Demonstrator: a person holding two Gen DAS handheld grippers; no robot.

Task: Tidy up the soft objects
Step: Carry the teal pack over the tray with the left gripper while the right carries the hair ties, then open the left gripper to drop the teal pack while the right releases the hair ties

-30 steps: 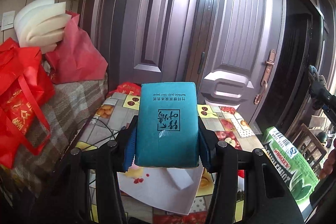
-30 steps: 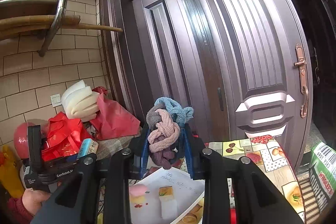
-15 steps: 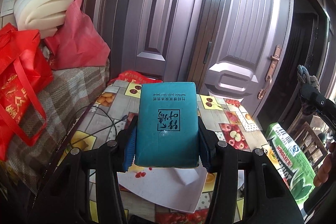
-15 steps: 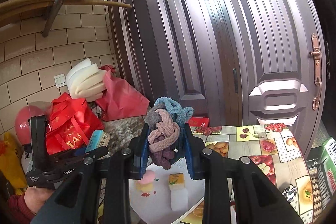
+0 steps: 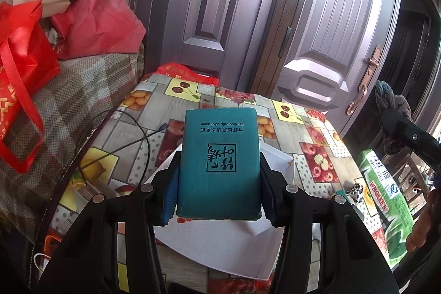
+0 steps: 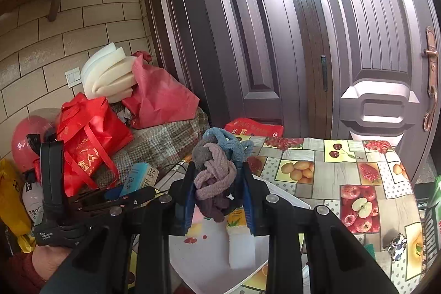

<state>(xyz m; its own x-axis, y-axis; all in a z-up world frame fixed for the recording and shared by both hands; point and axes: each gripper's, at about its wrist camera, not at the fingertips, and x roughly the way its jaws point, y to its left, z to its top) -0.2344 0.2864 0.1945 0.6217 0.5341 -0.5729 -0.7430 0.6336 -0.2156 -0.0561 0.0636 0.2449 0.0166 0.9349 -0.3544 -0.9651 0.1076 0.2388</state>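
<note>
Background items, doorway area
Brown panelled door behind tabletop with fruit-print cover; red bags beside it; black cable on the cover.

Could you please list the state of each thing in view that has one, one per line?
left gripper: shut on the tissue pack
tissue pack: held above the table
right gripper: shut on the knotted hair ties
knotted hair ties: held, dangling
white tray: lying on the table
door: closed

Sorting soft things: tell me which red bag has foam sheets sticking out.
The paler pinkish-red bag by the door; white foam sheets poke out. The bright red ribbon-handled bag shows none.
</note>
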